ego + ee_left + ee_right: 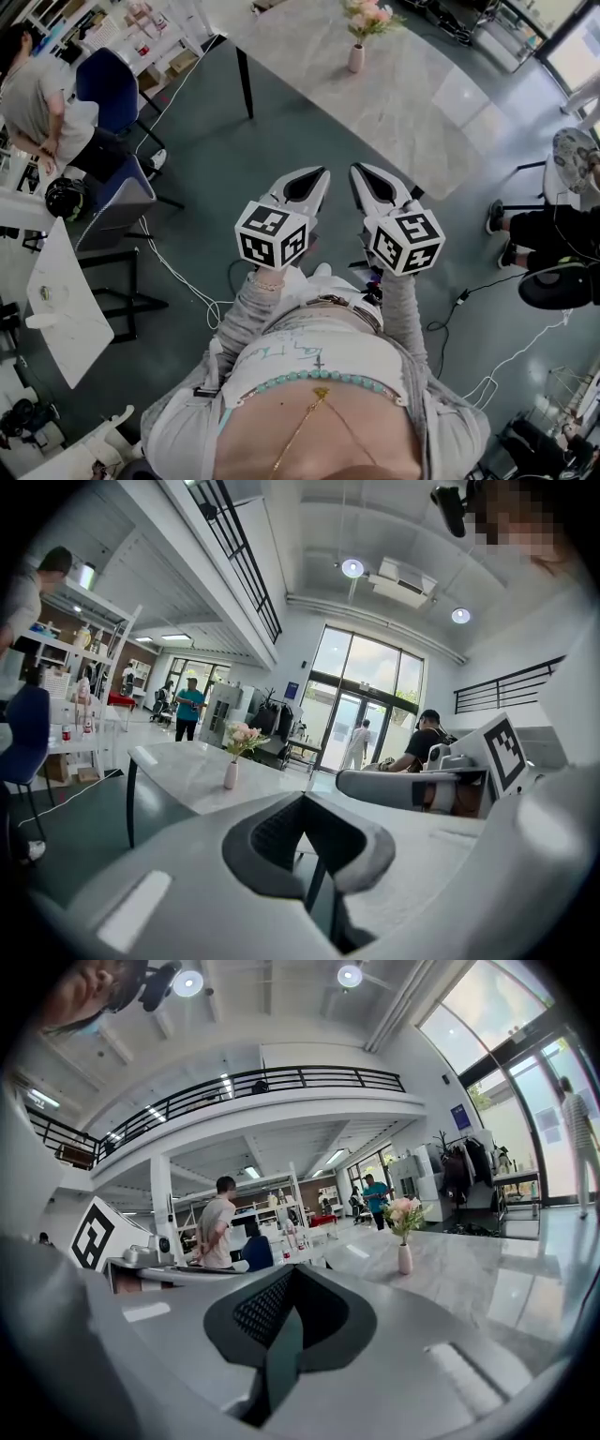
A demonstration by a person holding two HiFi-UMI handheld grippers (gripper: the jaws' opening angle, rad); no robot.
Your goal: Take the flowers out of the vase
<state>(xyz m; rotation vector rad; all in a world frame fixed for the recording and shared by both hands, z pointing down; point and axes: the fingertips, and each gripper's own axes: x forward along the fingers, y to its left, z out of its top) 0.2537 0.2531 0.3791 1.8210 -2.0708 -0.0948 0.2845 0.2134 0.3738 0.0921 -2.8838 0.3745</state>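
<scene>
A small pale pink vase [356, 58] with pink flowers [367, 17] stands on a grey marble table [403, 103] far ahead. My left gripper [317, 175] and right gripper [359, 172] are side by side in front of my body, over the floor and well short of the table. Both are shut with nothing between the jaws. In the left gripper view the vase [231, 775] and flowers [242, 737] show beyond the left gripper's closed tips [305, 799]. In the right gripper view the vase [404, 1259] and flowers [405, 1211] lie right of the right gripper's closed tips [292, 1269].
A black table leg [246, 84] stands at the near left corner. Blue chairs [112, 89] and a person [33, 94] are at the left, by a white desk [61, 300]. A white cable [178, 272] runs over the floor. A seated person [548, 230] is at the right.
</scene>
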